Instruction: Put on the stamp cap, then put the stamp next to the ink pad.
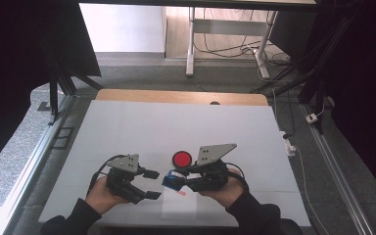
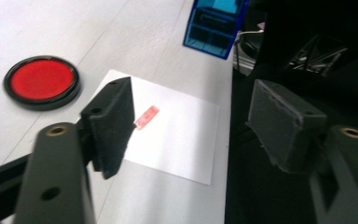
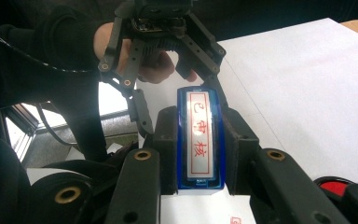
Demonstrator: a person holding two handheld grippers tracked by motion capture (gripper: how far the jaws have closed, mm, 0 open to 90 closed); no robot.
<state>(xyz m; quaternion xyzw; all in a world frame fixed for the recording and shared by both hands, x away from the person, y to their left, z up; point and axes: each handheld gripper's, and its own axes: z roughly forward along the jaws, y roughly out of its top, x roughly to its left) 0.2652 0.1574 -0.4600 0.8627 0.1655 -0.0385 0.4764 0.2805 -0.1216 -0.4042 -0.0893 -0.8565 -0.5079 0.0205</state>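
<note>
The stamp point(image 3: 199, 140) sits between the jaws of the right hand-held gripper point(image 1: 176, 180), raised over the sheet of paper point(image 1: 178, 205) on the counter point(image 1: 127, 127). A stamped mark point(image 2: 146, 116) lies on that sheet, below the stamp. The ink pad point(image 1: 181, 158) rests on the counter just beyond the right hand-held gripper. The left hand-held gripper point(image 1: 151, 184) is just left of the stamp, facing it.

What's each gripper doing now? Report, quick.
Left gripper: open, holding nothing.
Right gripper: shut on the blue stamp.
</note>
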